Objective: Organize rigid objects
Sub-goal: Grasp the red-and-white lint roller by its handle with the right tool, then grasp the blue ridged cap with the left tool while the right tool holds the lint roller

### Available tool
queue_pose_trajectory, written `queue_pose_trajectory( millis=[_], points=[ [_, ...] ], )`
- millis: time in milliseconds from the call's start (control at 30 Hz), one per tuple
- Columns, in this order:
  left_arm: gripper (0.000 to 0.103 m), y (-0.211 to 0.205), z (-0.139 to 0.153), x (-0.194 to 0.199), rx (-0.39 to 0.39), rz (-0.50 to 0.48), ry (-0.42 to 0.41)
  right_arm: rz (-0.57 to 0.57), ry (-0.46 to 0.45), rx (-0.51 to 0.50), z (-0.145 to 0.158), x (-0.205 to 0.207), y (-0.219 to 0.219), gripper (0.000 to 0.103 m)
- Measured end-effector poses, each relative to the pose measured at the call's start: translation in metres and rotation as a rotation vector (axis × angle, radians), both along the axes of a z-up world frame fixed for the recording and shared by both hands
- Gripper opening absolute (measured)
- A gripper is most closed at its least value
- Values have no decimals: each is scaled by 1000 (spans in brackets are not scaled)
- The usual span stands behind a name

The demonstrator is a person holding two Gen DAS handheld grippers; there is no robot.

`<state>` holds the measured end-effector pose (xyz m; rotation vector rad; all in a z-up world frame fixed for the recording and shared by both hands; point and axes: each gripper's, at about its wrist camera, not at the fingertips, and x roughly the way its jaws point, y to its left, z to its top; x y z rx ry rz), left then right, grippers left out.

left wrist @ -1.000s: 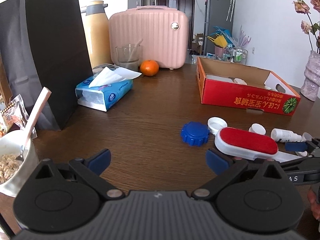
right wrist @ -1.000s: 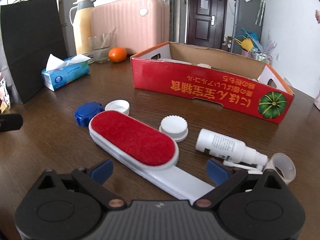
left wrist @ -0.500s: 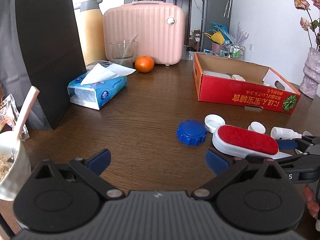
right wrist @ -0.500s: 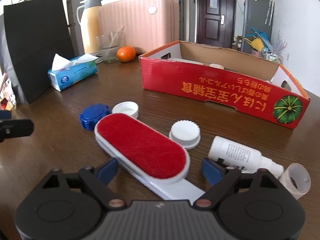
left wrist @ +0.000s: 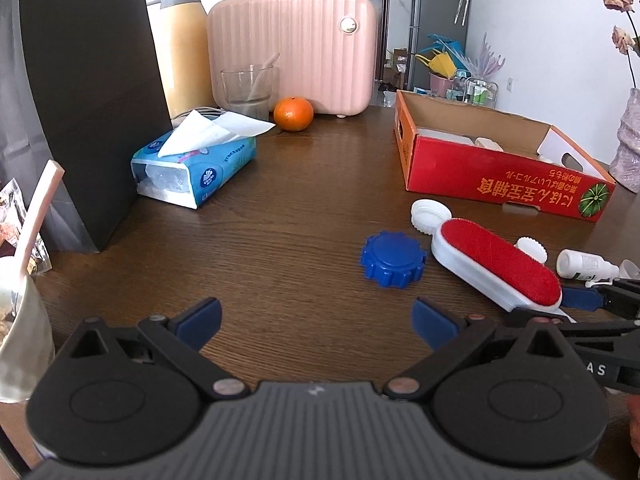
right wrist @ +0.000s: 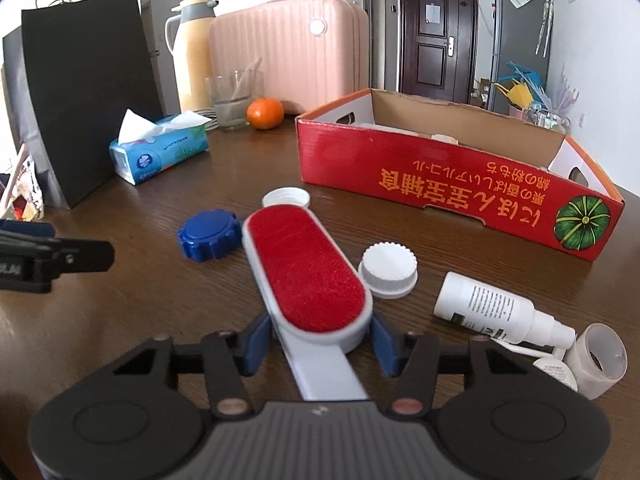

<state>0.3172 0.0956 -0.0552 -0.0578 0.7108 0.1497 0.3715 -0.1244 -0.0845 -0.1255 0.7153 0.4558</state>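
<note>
Only the right view showed the right gripper (right wrist: 318,340) jaws, wider before, closing around the lint brush (right wrist: 306,274); left gripper (left wrist: 316,320) jaws gaped open

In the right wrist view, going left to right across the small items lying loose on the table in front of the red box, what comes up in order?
Blue cap → lint brush → white ribbed cap → white spray bottle → clear cap. The open white lid sits behind the brush tip, so it is left out.
</note>
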Motion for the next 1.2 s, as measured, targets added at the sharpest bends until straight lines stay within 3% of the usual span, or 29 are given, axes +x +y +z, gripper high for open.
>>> queue_pose_trajectory(
  millis=[433,900,1200],
  points=[
    [103,-7,-1,15,16,0,12,-23,-73,59,15,-23,-12,51],
    [103,-38,-15,72,98,-21,63,-104,-150,105,38,-39,-54,52],
    [84,-49,-25,85,106,-34,72,-139,-171,108,43,-41,-71,52]
  ],
)
